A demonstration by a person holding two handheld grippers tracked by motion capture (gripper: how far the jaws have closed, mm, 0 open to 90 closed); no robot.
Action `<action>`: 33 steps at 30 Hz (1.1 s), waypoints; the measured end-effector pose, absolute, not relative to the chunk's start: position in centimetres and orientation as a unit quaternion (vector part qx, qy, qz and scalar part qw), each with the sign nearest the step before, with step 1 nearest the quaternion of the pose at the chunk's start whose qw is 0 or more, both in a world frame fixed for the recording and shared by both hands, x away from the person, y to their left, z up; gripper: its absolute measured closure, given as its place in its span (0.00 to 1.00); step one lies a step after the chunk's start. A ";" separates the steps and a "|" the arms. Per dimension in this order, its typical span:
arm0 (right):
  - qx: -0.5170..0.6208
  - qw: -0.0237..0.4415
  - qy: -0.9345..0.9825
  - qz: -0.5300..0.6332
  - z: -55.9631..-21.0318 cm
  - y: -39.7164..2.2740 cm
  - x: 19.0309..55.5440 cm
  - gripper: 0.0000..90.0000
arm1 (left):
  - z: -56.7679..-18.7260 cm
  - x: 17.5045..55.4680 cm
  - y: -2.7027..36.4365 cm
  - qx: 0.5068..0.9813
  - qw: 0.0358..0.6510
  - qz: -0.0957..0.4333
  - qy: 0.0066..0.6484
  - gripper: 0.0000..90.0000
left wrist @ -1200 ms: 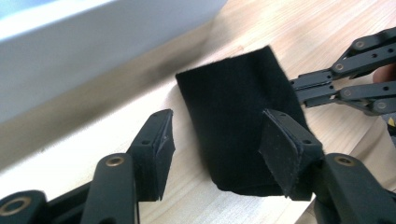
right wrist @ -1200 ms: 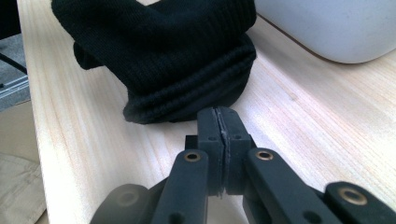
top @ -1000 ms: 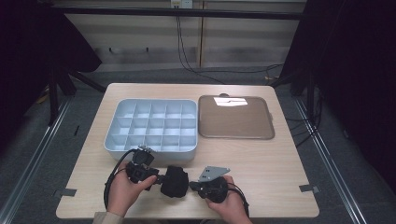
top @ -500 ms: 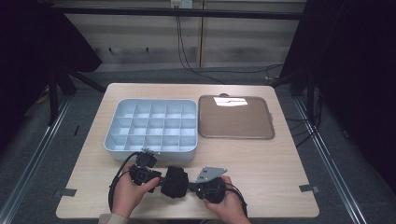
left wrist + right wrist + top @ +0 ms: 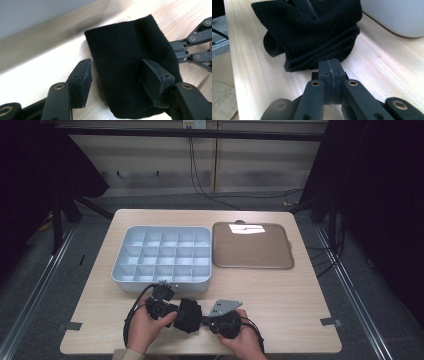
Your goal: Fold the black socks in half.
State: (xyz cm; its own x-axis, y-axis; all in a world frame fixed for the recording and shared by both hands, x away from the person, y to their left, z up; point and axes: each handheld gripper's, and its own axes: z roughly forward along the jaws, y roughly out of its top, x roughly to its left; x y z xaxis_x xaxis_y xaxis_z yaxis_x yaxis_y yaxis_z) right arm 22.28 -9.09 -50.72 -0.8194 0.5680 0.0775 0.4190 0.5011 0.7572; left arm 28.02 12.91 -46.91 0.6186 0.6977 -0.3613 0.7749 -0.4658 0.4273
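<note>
Black ribbed knit cloth [image 5: 312, 32], folded, soft, rumpled.

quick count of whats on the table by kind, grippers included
black knitted cloth: 1
pale blue divided tray: 1
flat brown tray: 1
handheld grippers: 2, the left gripper and the right gripper
total: 5

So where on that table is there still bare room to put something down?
Bare wood lies right of the brown tray, along the table below it, and left of the compartment box. It is crowded at the near edge, where both grippers meet the black cloth.
</note>
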 end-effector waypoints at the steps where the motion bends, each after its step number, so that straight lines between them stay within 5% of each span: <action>1: 0.286 0.093 0.861 0.410 -50.7 -9.1 22.3 1.00 | -47.0 28.0 12.8 0.853 0.285 -0.068 0.433 0.47; 33: 0.285 0.096 0.862 0.409 -50.7 -8.9 22.1 1.00 | -47.8 27.8 11.9 0.845 0.291 -0.080 0.442 0.47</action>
State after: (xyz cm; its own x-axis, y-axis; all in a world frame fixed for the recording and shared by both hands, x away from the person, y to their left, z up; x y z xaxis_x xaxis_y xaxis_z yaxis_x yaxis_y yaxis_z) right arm 22.14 -8.87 -50.74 -0.8188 0.5702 0.0669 0.4126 0.5034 0.7592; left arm 27.80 11.86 -47.81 0.5968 0.6998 -0.3925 0.7930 -0.4397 0.4217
